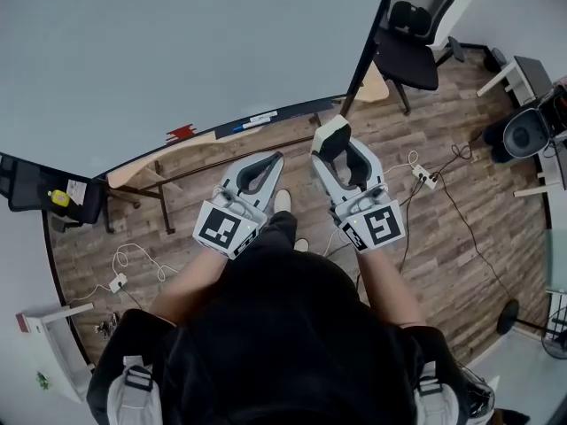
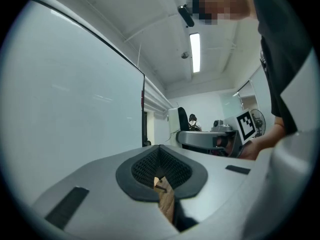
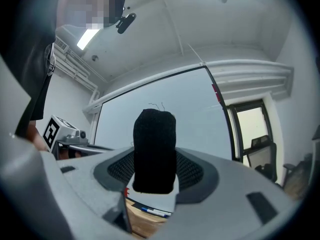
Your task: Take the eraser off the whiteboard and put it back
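Observation:
The eraser [image 1: 331, 135], a white-backed block with black felt [image 3: 154, 151], sits between the pads of my right gripper [image 1: 335, 149], which is shut on it and held in the air in front of the whiteboard [image 1: 177, 51]. In the right gripper view the felt stands upright, covering part of the board [image 3: 200, 114]. My left gripper [image 1: 271, 163] hangs beside it on the left, its jaws shut with nothing between them [image 2: 161, 156]. The board's ledge [image 1: 266, 118] carries markers and a small red thing [image 1: 182, 133].
A black office chair [image 1: 412, 42] stands behind the board's right edge, and another dark chair [image 1: 44, 193] stands at the left. Cables and a power strip [image 1: 425, 177] lie on the wood floor [image 1: 478, 264]. A wooden bench [image 1: 151, 168] sits under the board.

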Available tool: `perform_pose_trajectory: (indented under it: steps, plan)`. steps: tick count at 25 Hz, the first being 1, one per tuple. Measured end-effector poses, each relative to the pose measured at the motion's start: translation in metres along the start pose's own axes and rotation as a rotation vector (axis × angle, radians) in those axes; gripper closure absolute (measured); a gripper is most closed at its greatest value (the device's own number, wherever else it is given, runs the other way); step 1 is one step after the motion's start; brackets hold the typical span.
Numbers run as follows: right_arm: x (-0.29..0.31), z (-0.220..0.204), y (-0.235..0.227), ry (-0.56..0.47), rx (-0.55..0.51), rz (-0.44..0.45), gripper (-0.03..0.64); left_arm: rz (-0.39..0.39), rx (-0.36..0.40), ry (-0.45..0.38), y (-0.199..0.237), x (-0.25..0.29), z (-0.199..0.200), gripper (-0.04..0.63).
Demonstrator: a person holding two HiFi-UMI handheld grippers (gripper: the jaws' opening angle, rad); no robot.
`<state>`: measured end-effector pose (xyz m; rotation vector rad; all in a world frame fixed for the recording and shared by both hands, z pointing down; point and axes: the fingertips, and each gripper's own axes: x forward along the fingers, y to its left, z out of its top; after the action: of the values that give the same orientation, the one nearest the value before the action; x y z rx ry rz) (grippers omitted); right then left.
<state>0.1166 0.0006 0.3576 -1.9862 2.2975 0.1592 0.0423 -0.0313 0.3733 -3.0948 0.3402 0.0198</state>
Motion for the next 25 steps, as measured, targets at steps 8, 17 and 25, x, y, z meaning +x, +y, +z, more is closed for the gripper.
perform_pose_trajectory:
  steps: [8, 17, 25]
  plan:
    - [0.012, -0.001, -0.062, 0.009, -0.022, -0.11, 0.388, -0.092, 0.0, -0.012, 0.015, 0.069, -0.001, 0.601]
    - [0.054, -0.001, -0.129, 0.004, -0.033, -0.204, 0.388, -0.166, -0.01, -0.018, 0.052, 0.142, 0.0, 0.601]
    - [0.088, -0.003, -0.179, 0.0, -0.045, -0.26, 0.388, -0.219, -0.014, -0.029, 0.072, 0.197, 0.003, 0.601]
